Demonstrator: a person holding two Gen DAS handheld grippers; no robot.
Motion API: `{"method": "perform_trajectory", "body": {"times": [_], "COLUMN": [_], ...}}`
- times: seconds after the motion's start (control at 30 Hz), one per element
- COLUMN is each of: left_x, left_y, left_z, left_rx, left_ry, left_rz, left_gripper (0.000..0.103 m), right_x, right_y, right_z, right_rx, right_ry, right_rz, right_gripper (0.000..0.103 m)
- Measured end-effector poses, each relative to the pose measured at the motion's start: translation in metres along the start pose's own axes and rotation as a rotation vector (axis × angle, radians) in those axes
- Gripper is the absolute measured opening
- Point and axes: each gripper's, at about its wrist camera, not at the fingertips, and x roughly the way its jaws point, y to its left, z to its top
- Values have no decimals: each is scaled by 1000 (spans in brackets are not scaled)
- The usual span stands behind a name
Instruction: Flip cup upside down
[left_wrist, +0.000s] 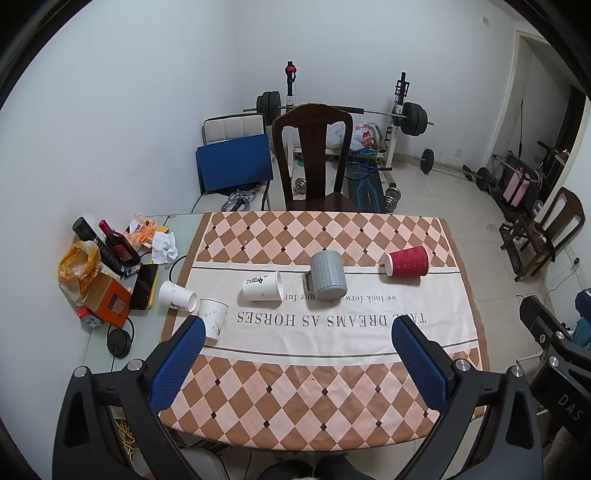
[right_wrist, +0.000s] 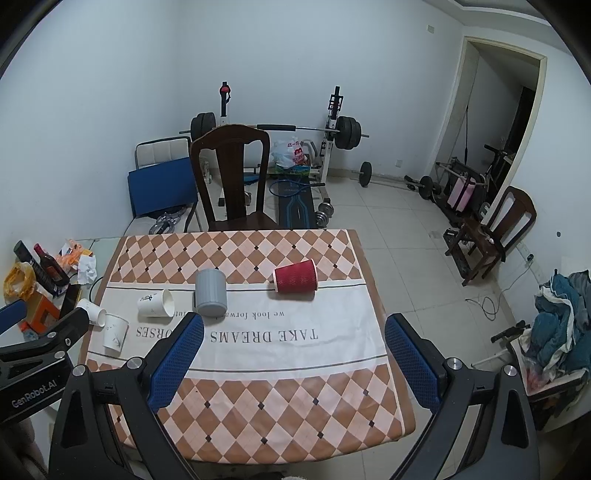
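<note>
Left wrist view: left gripper (left_wrist: 297, 332) jaws apart, empty; mid-frame lie a red cup (left_wrist: 407, 264) and grey mug (left_wrist: 327, 275) (both sideways). Right gripper (right_wrist: 293, 330) likewise.

Near half of cloth (left_wrist: 295, 387) bare, open approach from front. Mid row blocks: red cup (left_wrist: 407, 264), grey mug (left_wrist: 328, 275), white cups (left_wrist: 263, 286). Clutter (left_wrist: 107, 266) crowds left edge; chair (left_wrist: 314, 155) behind.
</note>
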Motion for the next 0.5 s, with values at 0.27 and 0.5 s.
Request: {"method": "perform_trajectory", "body": {"times": [0.27,0.5], "left_x": [1,3], "left_y": [-1,-2], "left_z": [2,5], "left_rx": [1,0], "left_ry": [2,0], "left_rz": [1,-1], "left_gripper": [103,103], "right_x": [0,0], "right_y": [-1,1], "right_z": [0,-1], "right_rx": [-1,-2], "right_ry": [1,0], "right_rz": [-1,-4], "right_gripper": [100,100]}}
